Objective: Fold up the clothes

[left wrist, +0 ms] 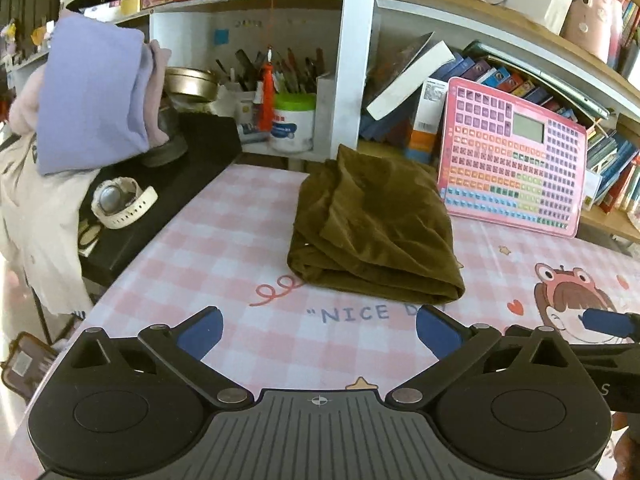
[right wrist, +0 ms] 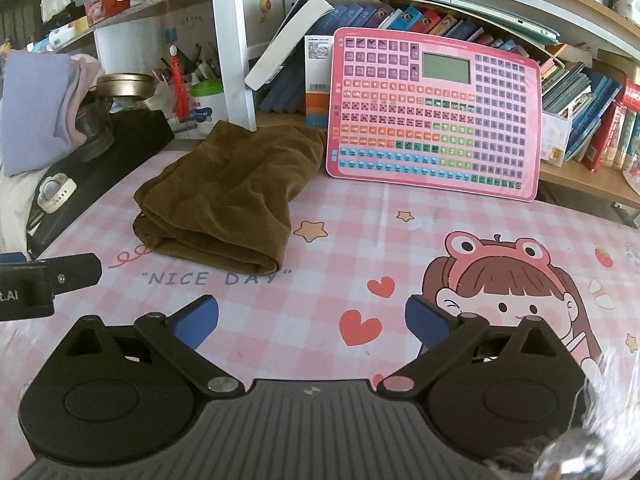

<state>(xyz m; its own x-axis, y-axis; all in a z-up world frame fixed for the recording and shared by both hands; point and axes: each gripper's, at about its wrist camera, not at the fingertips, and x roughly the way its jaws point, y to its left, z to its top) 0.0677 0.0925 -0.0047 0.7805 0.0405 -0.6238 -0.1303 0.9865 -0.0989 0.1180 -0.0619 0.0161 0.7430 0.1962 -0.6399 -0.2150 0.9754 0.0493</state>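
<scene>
hovering wide and empty, left gripper point(left wrist: 319, 330) and right gripper point(right wrist: 312, 322) face folded brown garment point(left wrist: 372, 228) near desk point(left wrist: 208, 240) back edge; fold looks finished, next probably stacking.

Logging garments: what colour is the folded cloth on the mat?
Olive-brown, plain; the folded cloth shows best in the right wrist view.

The folded olive-brown garment point(left wrist: 372, 232) looks like soft, matt, velvety cloth with creased folds. Beneath it, the pink-checked cartoon-printed tabletop point(right wrist: 328, 288) cover is smooth with a faint sheen. The pink keyboard-style learning board point(right wrist: 432, 116) appears to be glossy plastic. The round brass-coloured tin point(left wrist: 191, 82) shines like metal. The white wristwatch strap point(left wrist: 132, 208) looks rubbery and matt. The gripper's blue fingers point(left wrist: 204, 332) look matt on black plastic arms.
</scene>
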